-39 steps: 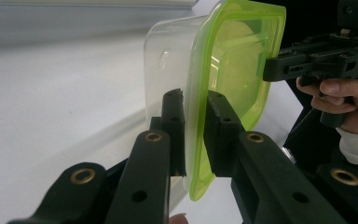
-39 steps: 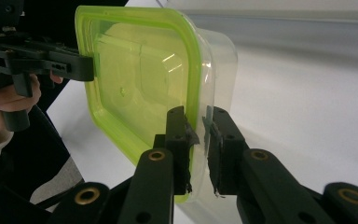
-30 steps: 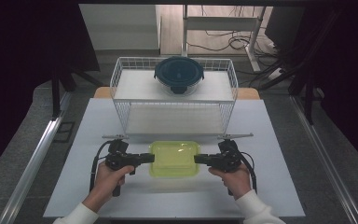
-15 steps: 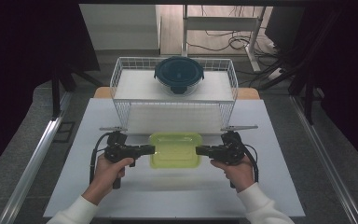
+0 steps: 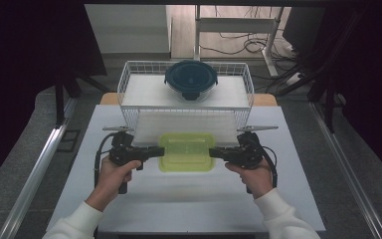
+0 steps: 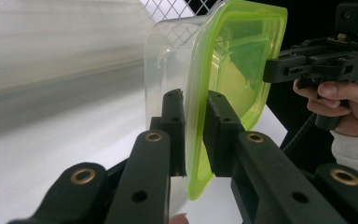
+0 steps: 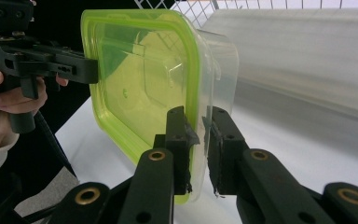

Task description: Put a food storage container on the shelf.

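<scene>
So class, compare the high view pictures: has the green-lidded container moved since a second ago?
Yes. The green-lidded container, clamped by the left gripper and right gripper, has shifted up the picture toward the wire basket, its far edge now overlapping the basket's front.

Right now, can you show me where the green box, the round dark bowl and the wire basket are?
Green-lidded box (image 5: 186,151), high view, on the middle of its lid.
Round dark bowl (image 5: 191,78), high view, on the middle of its lid.
Wire basket (image 5: 245,79), high view, on its right rim.
</scene>
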A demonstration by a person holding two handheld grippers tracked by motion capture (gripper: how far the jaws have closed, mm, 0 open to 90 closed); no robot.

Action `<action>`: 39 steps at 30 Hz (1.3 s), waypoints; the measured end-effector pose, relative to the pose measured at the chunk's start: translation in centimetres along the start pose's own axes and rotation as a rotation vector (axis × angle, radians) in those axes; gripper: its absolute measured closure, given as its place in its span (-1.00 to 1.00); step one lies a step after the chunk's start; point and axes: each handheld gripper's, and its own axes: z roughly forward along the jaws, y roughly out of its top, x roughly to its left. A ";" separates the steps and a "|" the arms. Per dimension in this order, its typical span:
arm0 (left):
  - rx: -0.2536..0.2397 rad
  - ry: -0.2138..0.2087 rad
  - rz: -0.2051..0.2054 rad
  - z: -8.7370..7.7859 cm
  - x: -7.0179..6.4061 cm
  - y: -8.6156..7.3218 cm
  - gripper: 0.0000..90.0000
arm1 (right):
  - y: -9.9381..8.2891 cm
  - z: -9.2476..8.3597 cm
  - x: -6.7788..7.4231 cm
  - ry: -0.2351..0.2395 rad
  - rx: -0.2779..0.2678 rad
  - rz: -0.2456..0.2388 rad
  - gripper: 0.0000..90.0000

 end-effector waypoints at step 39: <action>-0.060 -0.007 0.066 -1.8 -2.5 5.5 0.78 | 5.2 -3.2 1.5 -0.001 -0.089 -0.047 0.75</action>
